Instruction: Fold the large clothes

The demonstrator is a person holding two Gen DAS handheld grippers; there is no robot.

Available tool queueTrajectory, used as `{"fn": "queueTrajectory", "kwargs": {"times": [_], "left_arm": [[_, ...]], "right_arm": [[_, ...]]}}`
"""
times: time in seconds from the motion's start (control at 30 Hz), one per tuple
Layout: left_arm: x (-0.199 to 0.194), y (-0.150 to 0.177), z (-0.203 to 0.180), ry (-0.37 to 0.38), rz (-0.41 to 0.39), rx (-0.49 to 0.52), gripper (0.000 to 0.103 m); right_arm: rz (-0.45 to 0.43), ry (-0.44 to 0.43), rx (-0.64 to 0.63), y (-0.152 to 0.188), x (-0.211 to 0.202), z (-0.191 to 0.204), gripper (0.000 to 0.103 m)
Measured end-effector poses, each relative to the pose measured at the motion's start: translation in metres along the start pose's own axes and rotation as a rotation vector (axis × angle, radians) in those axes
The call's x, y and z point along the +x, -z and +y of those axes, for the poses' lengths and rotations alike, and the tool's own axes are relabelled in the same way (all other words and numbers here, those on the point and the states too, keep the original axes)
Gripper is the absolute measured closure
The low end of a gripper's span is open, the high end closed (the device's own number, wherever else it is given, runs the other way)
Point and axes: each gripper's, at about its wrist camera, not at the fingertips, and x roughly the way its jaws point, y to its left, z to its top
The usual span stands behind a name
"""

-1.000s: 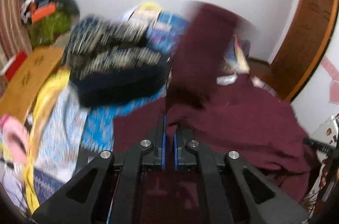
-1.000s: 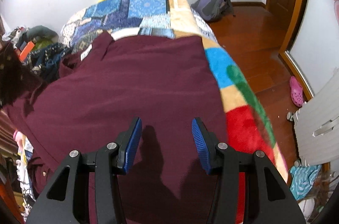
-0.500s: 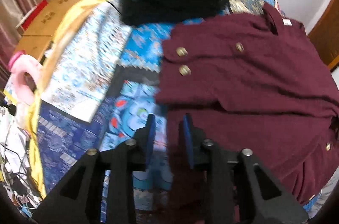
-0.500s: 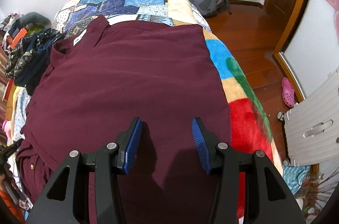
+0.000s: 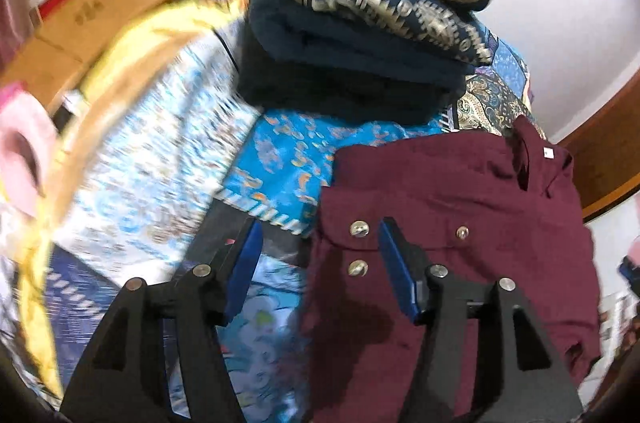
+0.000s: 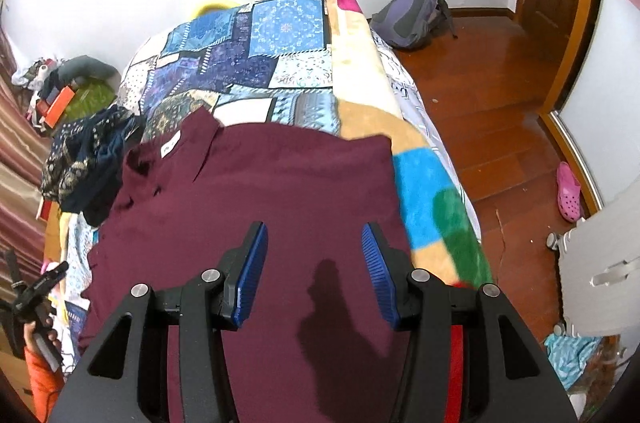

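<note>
A large maroon shirt (image 6: 280, 175) lies spread on the bed, collar and white label toward the far end. In the left wrist view the shirt (image 5: 460, 191) has a sleeve folded across it, with three metal buttons showing near the cuff. My left gripper (image 5: 320, 227) hovers over the shirt's left edge. Its jaws are opening, and the blue pads (image 5: 246, 263) press on nothing. My right gripper (image 6: 314, 231) stands open above the shirt's lower middle, nothing between its fingers, and casts a shadow on the cloth.
A stack of folded dark clothes (image 5: 360, 35) sits beyond the shirt's left side on the patchwork bedspread (image 6: 280, 35). A cardboard box (image 5: 100, 11) stands left of the bed. A backpack (image 6: 412, 15) and a pink shoe (image 6: 568, 191) lie on the wooden floor at right.
My left gripper was shut on the lifted maroon sleeve; it has come down, opened and let go, and the sleeve now lies folded over the shirt. The right gripper stayed open and drew back slightly.
</note>
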Motion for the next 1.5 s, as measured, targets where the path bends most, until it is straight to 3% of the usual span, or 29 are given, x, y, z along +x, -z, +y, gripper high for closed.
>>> {"fn": "queueTrajectory", "kwargs": {"times": [0.1,0.27,0.4,0.5,0.7,0.9,1.0,1.1,1.3,1.4,1.43,1.5], "left_arm": [[0.027,0.001,0.003,0.037,0.08,-0.048,0.044],[0.06,0.009,0.011,0.108,0.154,-0.131,0.044],[0.077,0.014,0.035,0.252,0.204,-0.323,0.039],[0.085,0.022,0.05,0.357,0.221,-0.426,0.039],[0.075,0.03,0.036,0.42,0.246,-0.367,0.038],[0.077,0.032,0.017,0.378,0.278,-0.274,0.033],[0.088,0.024,0.011,0.389,0.283,-0.287,0.024],[0.094,0.012,0.002,0.368,0.275,-0.24,0.024],[0.082,-0.012,-0.012,0.282,0.209,-0.179,0.051],[0.069,-0.028,-0.02,0.242,0.167,-0.129,0.063],[0.067,-0.034,-0.026,0.226,0.15,-0.109,0.065],[0.062,-0.046,-0.037,0.198,0.12,-0.078,0.065]], "right_arm": [[0.03,-0.006,0.004,-0.008,0.012,-0.009,0.057],[0.159,-0.072,0.063,-0.016,0.054,-0.03,0.057],[0.242,-0.107,0.119,-0.016,0.085,-0.045,0.057],[0.253,-0.143,0.14,-0.02,0.094,-0.051,0.058],[0.227,-0.118,0.112,-0.034,0.089,-0.048,0.058],[0.174,-0.003,0.029,-0.033,0.08,-0.052,0.057],[0.199,-0.027,0.043,-0.031,0.087,-0.061,0.057],[0.26,-0.085,0.098,-0.028,0.108,-0.07,0.056],[0.274,-0.226,0.263,-0.03,0.124,-0.082,0.05],[0.226,-0.203,0.223,-0.032,0.114,-0.077,0.073],[0.202,-0.191,0.207,-0.034,0.107,-0.073,0.089],[0.16,-0.211,0.213,-0.039,0.094,-0.072,0.093]]}}
